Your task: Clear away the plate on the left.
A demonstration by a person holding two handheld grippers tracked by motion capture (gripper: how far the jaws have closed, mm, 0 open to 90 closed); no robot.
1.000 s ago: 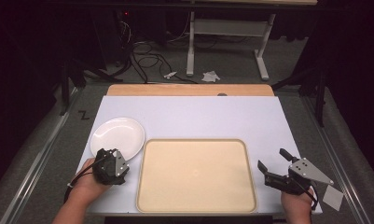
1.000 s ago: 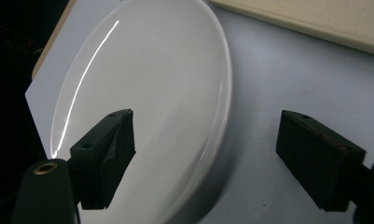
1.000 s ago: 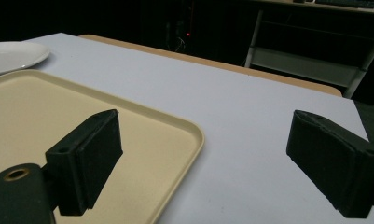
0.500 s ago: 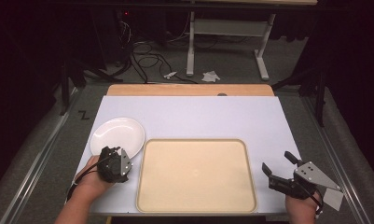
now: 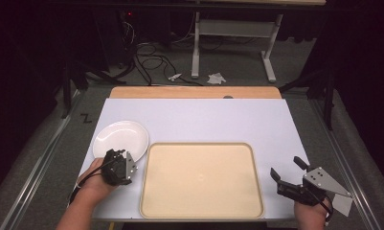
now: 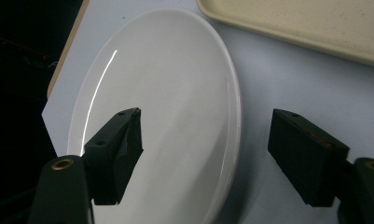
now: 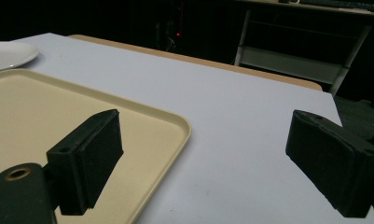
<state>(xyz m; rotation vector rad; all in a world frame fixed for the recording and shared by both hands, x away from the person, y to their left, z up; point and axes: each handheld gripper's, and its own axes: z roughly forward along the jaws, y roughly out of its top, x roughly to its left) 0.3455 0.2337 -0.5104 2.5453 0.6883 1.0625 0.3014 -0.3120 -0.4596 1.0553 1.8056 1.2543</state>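
At the bottom of the high view the person's forearms enter, each holding a hand-held gripper. The left hand-held gripper point(image 5: 114, 163) sits at the lower left, over the near edge of the white plate point(image 5: 120, 139). In the left gripper view its jaws straddle the plate's rim point(image 6: 233, 116): one pad hangs over the glossy inside, the other stands off over the bare bench point(image 6: 287, 74), so the plate is between the jaws but not gripped. The jaws have just been closing a little, and compared with a second ago the hand has crept a touch toward the plate. I judge that a grasp on the rim is being set up and the pinch is not yet made.

At the lower right, the right hand-held gripper point(image 5: 288, 175) rests at the bench's near corner, its jaws spread wide with nothing between them; since a second ago it has drifted slightly outward, away from the tray point(image 5: 202, 178).

The beige tray lies empty in the lower middle, just right of the plate, probably the plate's destination. Farther up, the white bench top ends at a wooden strip point(image 5: 194, 92), with cables point(image 5: 146, 52) and a desk frame point(image 5: 230, 36) on the dark floor beyond.
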